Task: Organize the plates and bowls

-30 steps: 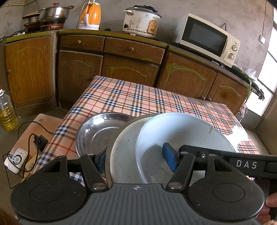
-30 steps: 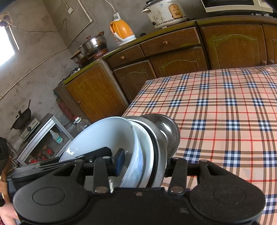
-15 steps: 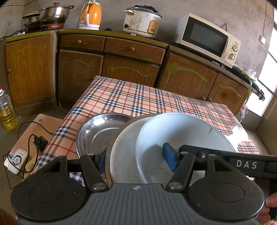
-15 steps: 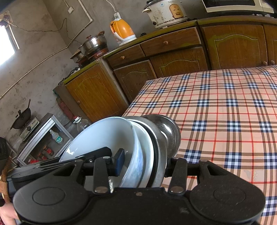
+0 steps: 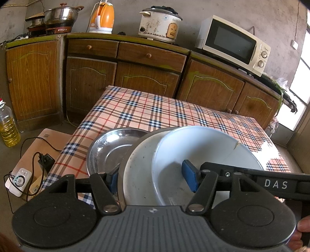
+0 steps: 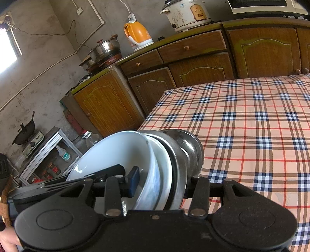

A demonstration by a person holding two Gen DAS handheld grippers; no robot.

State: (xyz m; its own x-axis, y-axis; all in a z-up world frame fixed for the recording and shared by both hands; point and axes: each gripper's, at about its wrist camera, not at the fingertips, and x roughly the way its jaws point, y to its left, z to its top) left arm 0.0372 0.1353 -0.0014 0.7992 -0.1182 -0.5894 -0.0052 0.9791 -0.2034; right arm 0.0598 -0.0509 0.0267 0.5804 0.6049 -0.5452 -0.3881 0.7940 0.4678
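A stack of dishes stands on edge over the near left corner of the checked table point(image 5: 155, 112). In the left wrist view it shows a steel plate point(image 5: 110, 149), a white plate point(image 5: 139, 164) and a white bowl point(image 5: 203, 151) with a cracked rim. My left gripper point(image 5: 152, 179) is shut on the stack, one blue pad behind the steel plate and one inside the bowl. The right wrist view has the same white bowl point(image 6: 116, 153), white plate point(image 6: 162, 160) and steel plate point(image 6: 191, 149). My right gripper point(image 6: 160, 183) is shut on the stack as well.
Wooden cabinets point(image 5: 147, 77) line the wall behind the table, carrying a microwave point(image 5: 232, 42), rice cooker point(image 5: 158, 25), orange kettle point(image 5: 102, 19) and steel pot point(image 5: 60, 15). An oil bottle point(image 5: 7, 126) and a power strip point(image 5: 18, 180) with cables lie on the floor at left.
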